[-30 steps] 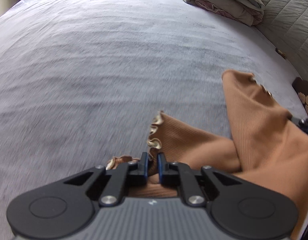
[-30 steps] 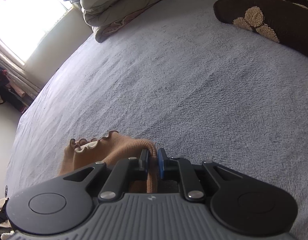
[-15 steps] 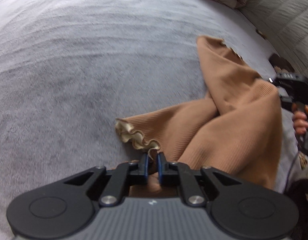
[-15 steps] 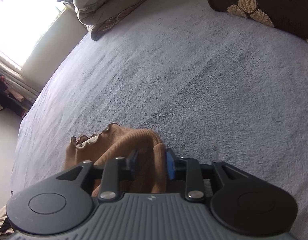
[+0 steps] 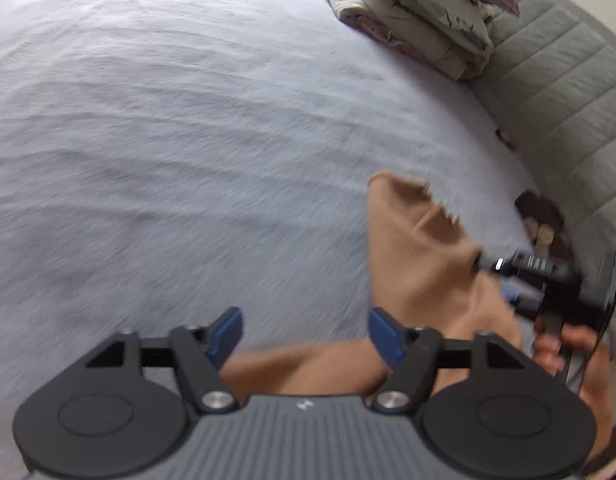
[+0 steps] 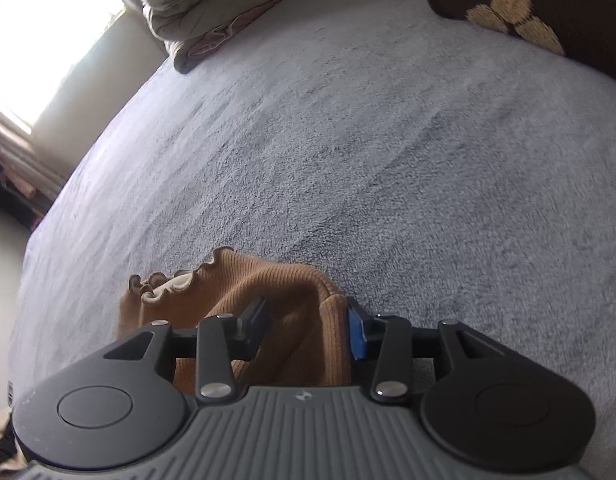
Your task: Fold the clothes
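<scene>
With jaws spread wide, the left gripper is hovering over the ribbed tan knit top and the parted right gripper is straddling its bunched fold on the grey fleece bed cover, so the unpinned, slack knit is likely slumping out of shape.

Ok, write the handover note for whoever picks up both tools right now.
Left tool: open, holding nothing; brown ribbed garment lies just below it.
Right tool: open, a fold of the garment sits loosely between its fingers.
The garment is bunched on the grey bed cover, ruffled hem showing.
Done: garment set down.
Left: flatten and fold; no neat fold visible yet.
</scene>
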Demonstrator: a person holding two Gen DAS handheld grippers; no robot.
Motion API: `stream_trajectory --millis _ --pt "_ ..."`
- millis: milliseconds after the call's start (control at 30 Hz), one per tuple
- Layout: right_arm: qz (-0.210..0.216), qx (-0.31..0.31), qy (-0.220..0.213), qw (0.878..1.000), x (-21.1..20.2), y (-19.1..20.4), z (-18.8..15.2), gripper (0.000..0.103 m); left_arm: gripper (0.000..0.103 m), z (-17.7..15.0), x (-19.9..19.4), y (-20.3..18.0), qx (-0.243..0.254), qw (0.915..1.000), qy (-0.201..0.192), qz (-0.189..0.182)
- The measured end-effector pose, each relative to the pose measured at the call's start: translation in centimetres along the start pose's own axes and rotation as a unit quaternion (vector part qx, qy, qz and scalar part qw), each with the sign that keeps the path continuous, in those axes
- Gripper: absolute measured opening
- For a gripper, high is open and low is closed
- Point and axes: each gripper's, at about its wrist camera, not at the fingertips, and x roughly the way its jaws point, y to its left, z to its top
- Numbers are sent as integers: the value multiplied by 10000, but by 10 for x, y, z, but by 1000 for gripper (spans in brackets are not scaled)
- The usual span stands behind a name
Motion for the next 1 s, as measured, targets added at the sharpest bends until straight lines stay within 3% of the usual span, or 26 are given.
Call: stream_trajectory --millis 233,367,500,567,600,633,733,867,1000 --pt "194 57 233 9995 1 -8 12 44 74 31 70 -7 -636 9970 66 -442" --pt "268 2 338 9991 3 -10 18 44 73 41 97 -15 -778 9925 186 -930" --pt "369 -75 444 9983 7 -11 24 44 72 43 119 -29 -754 9901 236 -1162" --pt "403 -158 509 9978 8 -10 26 44 56 43 127 -37 -750 9883 324 -1285" --pt "415 -203 527 9975 9 -10 26 44 40 44 131 -40 -772 9874 399 -1319" --pt "422 -250 537 9974 9 -9 25 44 28 44 134 -39 -812 9878 446 -1249" --pt "411 -432 533 9968 9 -4 21 44 19 38 127 -44 -762 9916 185 -1030" --pt "428 -839 570 9939 10 11 11 45 16 30 90 -54 -395 9968 -359 -599" --pt "561 -1316 661 9875 11 33 -12 44 15 24 35 -57 -52 9953 -957 -166"
